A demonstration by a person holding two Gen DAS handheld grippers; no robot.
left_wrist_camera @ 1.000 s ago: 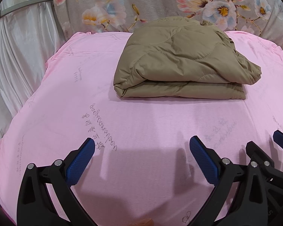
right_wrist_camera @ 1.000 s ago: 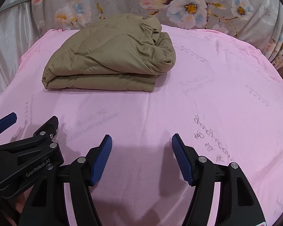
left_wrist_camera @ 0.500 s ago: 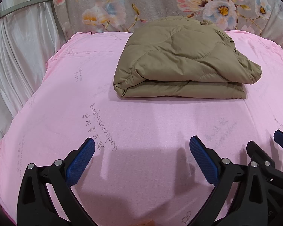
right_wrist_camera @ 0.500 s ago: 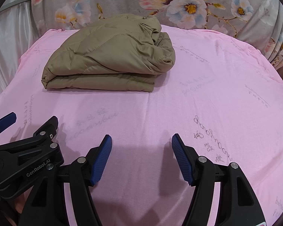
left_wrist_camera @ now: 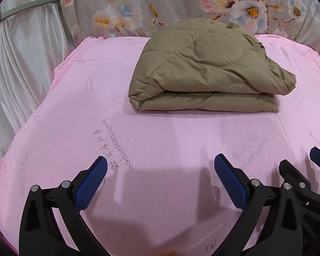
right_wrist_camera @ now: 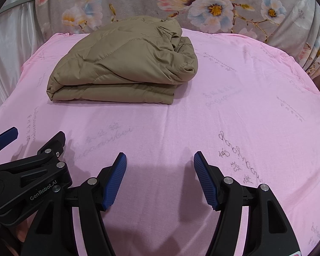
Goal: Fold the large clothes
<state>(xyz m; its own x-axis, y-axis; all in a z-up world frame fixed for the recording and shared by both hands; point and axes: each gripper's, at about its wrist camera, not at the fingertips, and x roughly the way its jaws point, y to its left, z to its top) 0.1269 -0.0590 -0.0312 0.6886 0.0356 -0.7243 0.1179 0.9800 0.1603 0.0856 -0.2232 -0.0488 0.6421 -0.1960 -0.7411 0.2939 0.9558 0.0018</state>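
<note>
Khaki quilted padded jacket (left_wrist_camera: 204,70) lies folded compactly on pink sheet (left_wrist_camera: 160,132); folding looks finished. Left gripper (left_wrist_camera: 160,166) and right gripper (right_wrist_camera: 159,162) hover wide, empty.

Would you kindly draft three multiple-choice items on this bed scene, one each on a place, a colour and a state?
1. Where does the folded padded jacket lie?
A. at the far side of the pink sheet, near the floral fabric
B. between the left gripper's jaws
C. on the floor

2. What colour are the gripper pads?
A. red
B. blue
C. white

3. How do the two grippers stand?
A. both shut on the jacket
B. one holds the sheet
C. both open and empty

Key: 1 A, the jacket sits by the flowered backdrop; 2 B, the ribbed pads are blue; 3 C, the left gripper and right gripper show only sheet between their jaws.
</note>
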